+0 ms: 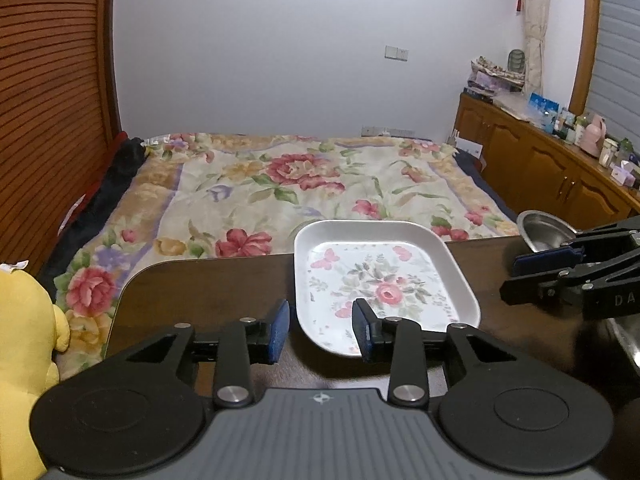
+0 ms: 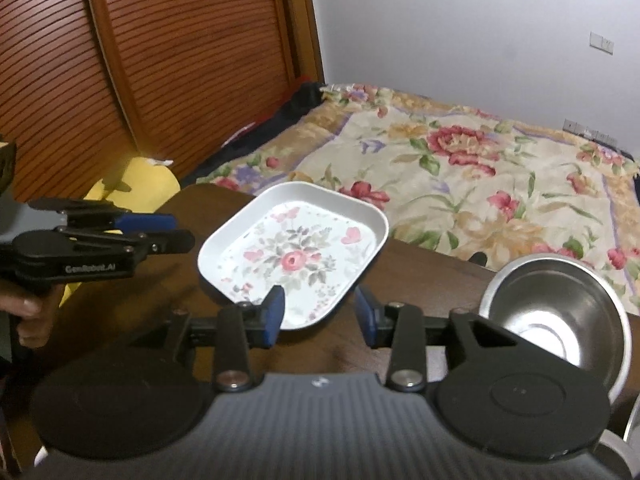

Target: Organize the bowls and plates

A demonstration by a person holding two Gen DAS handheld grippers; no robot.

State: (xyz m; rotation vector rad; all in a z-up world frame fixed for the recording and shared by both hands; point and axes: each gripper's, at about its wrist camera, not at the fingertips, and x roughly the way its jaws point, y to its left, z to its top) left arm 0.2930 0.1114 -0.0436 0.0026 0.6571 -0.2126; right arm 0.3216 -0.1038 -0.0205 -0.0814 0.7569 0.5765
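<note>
the dark wooden bench (image 1: 224, 292) ends in a straight far edge against a bed with a floral cover (image 1: 288, 184), and its far left corner is rounded. the white rectangular plate with a rose print (image 1: 380, 280) lies flat near that far edge, its far rim reaching the bench's edge. bare bench top lies open to the plate's left as far as the rounded corner, and some between the plate and the steel bowl (image 2: 560, 312).

the steel bowl sits upright at the right of the bench, apart from the plate, mouth up. a yellow plush toy (image 1: 24, 360) stands off the bench's left side, beside a slatted wooden door (image 1: 52, 100). a wooden cabinet (image 1: 540, 168) crowded with small items runs along the right wall.

the plate's long axis runs from the near side towards the bed, slightly angled in the left wrist view.

the left hand-held gripper (image 1: 320, 332) has its blue pads parted and holds nothing; it sits at the plate's near left corner, one pad over the near rim. the right hand-held gripper (image 2: 320, 316) is likewise parted and empty, with the plate's near right corner between its fingers. a hand (image 2: 28, 312) grips the left tool's handle.
</note>
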